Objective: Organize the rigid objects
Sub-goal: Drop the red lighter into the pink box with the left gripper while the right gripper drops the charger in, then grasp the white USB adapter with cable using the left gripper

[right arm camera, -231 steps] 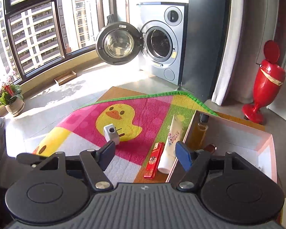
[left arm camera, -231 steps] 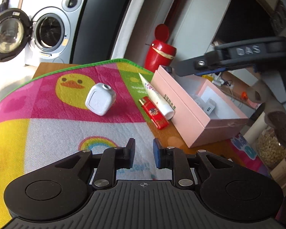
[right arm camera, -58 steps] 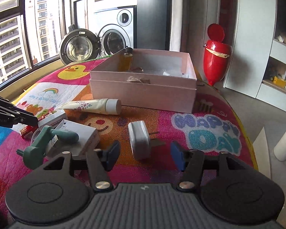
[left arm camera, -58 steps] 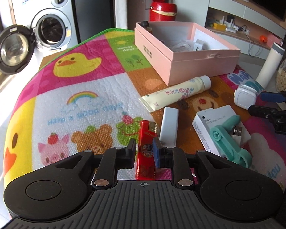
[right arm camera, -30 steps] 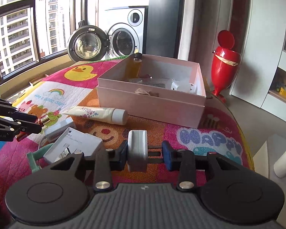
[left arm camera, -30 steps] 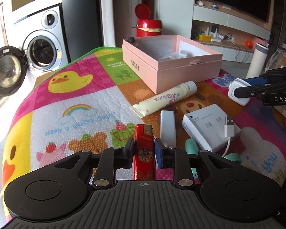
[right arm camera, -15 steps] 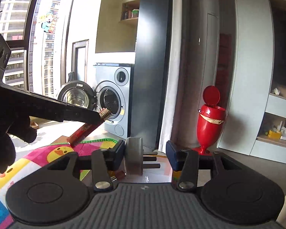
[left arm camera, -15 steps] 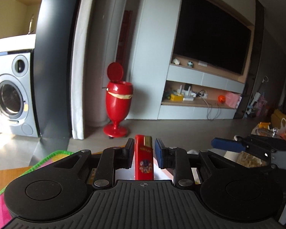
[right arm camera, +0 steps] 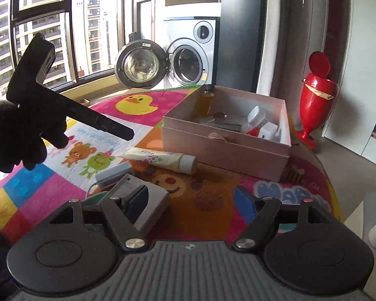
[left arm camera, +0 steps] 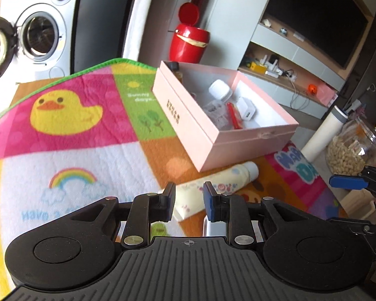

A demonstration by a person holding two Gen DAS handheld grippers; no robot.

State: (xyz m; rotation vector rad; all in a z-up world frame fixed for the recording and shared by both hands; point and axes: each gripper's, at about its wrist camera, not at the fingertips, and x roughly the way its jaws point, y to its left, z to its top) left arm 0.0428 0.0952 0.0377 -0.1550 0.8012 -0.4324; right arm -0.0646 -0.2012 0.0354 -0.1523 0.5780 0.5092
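The pink box [left arm camera: 198, 128] stands open on the cartoon mat [left arm camera: 70, 150]. A red lighter [left arm camera: 231, 115] and two white plugs [left arm camera: 245, 106] lie inside it. My left gripper [left arm camera: 189, 193] hovers in front of the box, its jaws a narrow gap apart with nothing between them. A cream tube [left arm camera: 220, 179] lies just beyond its tips. My right gripper [right arm camera: 190, 200] is opening wide and holds nothing. It hangs over the mat short of the box [right arm camera: 225, 145]. Below it lie a grey-white carton [right arm camera: 150, 200], a white bar [right arm camera: 114, 173] and the tube [right arm camera: 160, 159].
A gloved hand [right arm camera: 25, 135] holds the left gripper at the left of the right wrist view. A red bin [left arm camera: 188, 42], a washing machine [right arm camera: 188, 62], a white bottle [left arm camera: 323, 135] and a jar of nuts [left arm camera: 351, 148] stand around the table.
Half a second ago the lighter and the white plug were held up in the jaws. Now both lie in the box, the right jaws have spread, and both grippers have drawn back over the mat.
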